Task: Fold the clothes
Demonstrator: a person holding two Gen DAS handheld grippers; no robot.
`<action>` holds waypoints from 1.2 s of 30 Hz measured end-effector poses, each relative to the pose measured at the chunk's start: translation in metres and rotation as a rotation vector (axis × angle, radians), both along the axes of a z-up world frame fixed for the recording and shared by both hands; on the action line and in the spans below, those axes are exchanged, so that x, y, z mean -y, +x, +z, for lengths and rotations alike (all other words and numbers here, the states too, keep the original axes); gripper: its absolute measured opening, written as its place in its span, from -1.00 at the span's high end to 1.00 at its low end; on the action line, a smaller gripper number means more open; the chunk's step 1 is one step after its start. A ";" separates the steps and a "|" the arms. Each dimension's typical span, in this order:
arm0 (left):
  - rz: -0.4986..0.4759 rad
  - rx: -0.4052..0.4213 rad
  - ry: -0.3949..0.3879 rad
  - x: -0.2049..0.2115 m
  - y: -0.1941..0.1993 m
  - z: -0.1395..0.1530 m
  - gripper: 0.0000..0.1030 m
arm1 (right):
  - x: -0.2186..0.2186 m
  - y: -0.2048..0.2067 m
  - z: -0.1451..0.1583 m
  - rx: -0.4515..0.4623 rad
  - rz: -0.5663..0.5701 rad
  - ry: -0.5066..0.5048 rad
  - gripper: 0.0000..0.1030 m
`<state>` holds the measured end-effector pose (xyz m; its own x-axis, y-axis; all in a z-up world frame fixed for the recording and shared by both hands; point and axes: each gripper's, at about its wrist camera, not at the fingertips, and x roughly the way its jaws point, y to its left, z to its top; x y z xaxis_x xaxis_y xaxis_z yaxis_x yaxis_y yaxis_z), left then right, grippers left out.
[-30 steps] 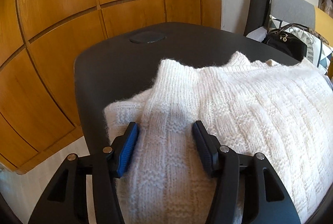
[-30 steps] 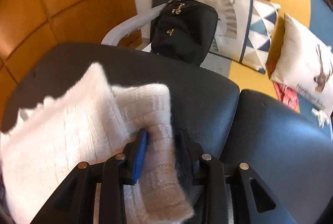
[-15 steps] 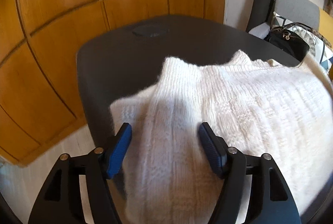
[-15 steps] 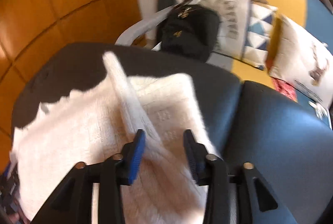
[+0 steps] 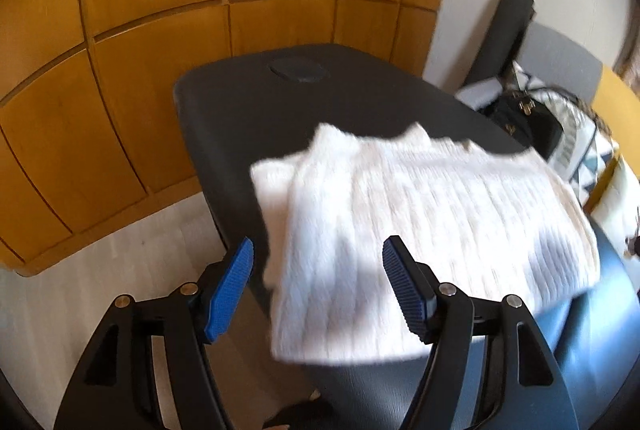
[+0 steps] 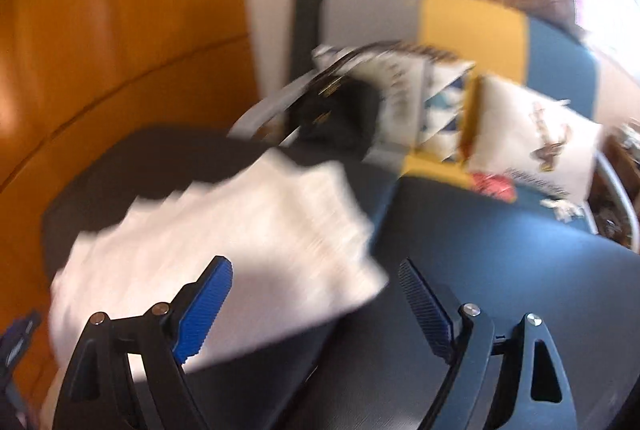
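The folded white knit sweater (image 5: 420,230) lies on the dark padded table (image 5: 256,110), its long axis running from lower left to upper right of my left view. My left gripper (image 5: 318,294) and right gripper (image 6: 316,310) both gape wide, holding nothing. A black handbag (image 5: 528,122) sits at right.

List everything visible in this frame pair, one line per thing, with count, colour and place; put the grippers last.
Sweater: one, white knit, folded, lying on the dark table.
Table: one, black padded top, in front of the wood wall.
Wall panels: several, orange-brown wood, behind the table.
Handbag: one, black, on the seat beyond the table.
Cushions: at least two, white with prints, on the grey, yellow and blue sofa.
Left gripper: one, black with blue pads, open, holding nothing.
Right gripper: one, black with blue pads, open, holding nothing.
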<state>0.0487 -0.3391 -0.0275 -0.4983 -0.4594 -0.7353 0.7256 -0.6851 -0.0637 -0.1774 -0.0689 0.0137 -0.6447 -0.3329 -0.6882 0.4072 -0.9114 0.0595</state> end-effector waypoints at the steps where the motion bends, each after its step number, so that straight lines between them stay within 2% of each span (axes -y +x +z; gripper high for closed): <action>1: -0.009 0.009 0.001 -0.006 0.003 0.001 -0.37 | 0.006 0.013 -0.004 0.019 0.037 0.008 -0.70; 5: -0.047 0.017 -0.024 -0.031 0.019 0.010 -0.37 | 0.026 0.062 -0.010 0.014 0.137 0.037 -0.70; 10: -0.059 -0.022 -0.093 -0.048 0.034 0.031 -0.39 | 0.041 0.094 -0.001 -0.027 0.199 0.065 -0.70; 13: -0.064 -0.049 -0.114 -0.055 0.042 0.043 -0.58 | 0.046 0.100 0.002 -0.055 0.219 0.096 -0.70; 17: -0.097 -0.085 -0.110 -0.058 0.046 0.052 -0.59 | 0.047 0.106 0.001 -0.030 0.226 0.103 -0.70; 27: -0.115 -0.067 -0.072 -0.063 0.044 0.051 -0.59 | 0.040 0.111 0.008 -0.013 0.217 0.078 -0.70; 36: -0.113 -0.055 -0.068 -0.064 0.042 0.051 -0.59 | 0.043 0.115 0.009 -0.012 0.225 0.076 -0.70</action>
<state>0.0904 -0.2751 0.0236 -0.5885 -0.4461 -0.6743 0.6404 -0.7663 -0.0521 -0.0627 -0.1115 0.0230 -0.5683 -0.4167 -0.7095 0.6008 -0.7994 -0.0117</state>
